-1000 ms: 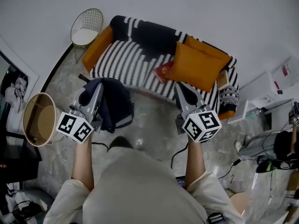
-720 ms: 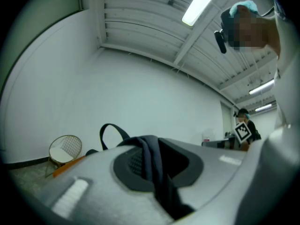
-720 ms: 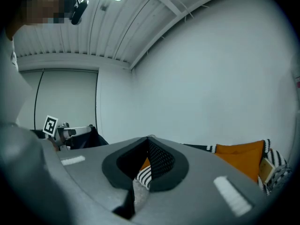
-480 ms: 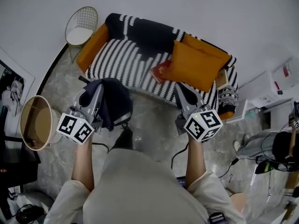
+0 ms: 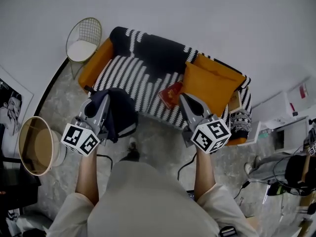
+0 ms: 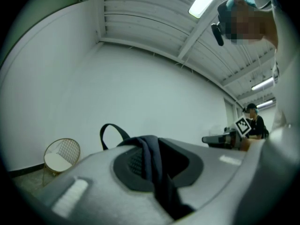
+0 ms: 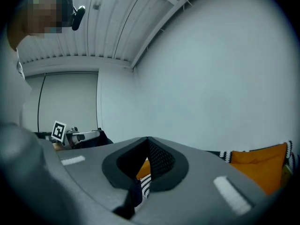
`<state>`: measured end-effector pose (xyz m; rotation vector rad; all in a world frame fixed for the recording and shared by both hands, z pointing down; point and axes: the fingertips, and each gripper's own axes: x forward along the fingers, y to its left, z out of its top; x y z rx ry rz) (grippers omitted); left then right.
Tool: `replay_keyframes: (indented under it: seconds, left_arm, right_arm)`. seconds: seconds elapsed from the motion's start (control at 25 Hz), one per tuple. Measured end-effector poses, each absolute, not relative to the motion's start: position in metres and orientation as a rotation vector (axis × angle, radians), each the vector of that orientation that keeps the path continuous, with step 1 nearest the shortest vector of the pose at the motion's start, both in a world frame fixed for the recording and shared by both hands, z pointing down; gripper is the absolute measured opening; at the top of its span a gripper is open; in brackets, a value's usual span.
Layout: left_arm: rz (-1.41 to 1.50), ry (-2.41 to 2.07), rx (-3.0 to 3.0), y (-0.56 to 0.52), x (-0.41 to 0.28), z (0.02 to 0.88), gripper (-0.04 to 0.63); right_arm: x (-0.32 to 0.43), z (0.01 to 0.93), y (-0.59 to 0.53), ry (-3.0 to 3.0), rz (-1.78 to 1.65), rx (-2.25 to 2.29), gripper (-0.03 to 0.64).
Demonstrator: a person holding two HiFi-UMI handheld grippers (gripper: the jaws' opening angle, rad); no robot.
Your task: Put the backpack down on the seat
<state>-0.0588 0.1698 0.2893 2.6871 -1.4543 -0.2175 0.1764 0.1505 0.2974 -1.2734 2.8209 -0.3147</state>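
Dark navy fabric, that's the backpack, and it hangs off the left gripper clear of the seat, above the floor just in front of the sofa's left end; the left gripper view shows the jaws pinched tight on a fold of its strap, with a thin carry loop arching up beside them; the right gripper hovers well apart to the other side, jaw tips met and nothing from the bag in them, pointing at the sofa's front edge.

The sofa is orange, draped in a black-and-white striped throw that covers seat and backrest; a big orange cushion leans at its right end, and a small red item lies on the stripes just beside that cushion; the left stretch of the seat shows only throw.

Around it, a grey marbled floor with dark cables trailing near the person's feet; a plain white wall behind the sofa; a gold wire chair with a pale seat pad near the sofa's left arm; a round tan basket left of the left gripper; a framed picture leaning at the far left; white furniture over on the right.
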Motion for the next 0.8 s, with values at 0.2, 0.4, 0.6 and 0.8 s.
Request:
replay_keyframes:
  seconds: [0.2, 0.4, 0.6, 0.8]
  left_arm:
    - [-0.218, -1.447, 2.703, 0.107, -0.067, 0.284, 0.034]
    - [-0.231, -1.463, 2.678, 0.066, -0.084, 0.283, 0.034]
    - [-0.219, -1.477, 2.660, 0.031, -0.094, 0.285, 0.034]
    - [-0.193, -1.475, 2.659, 0.000, -0.099, 0.288, 0.034]
  right_arm:
    - [0.156, 0.294, 0.089, 2.865, -0.307, -1.252, 0.005]
    - [0.134, 0.294, 0.053, 2.916, -0.265, -1.230, 0.005]
    - [0.125, 0.290, 0.021, 2.902, -0.256, -1.216, 0.005]
    - [0.118, 0.287, -0.007, 2.890, -0.288, -1.193, 0.005]
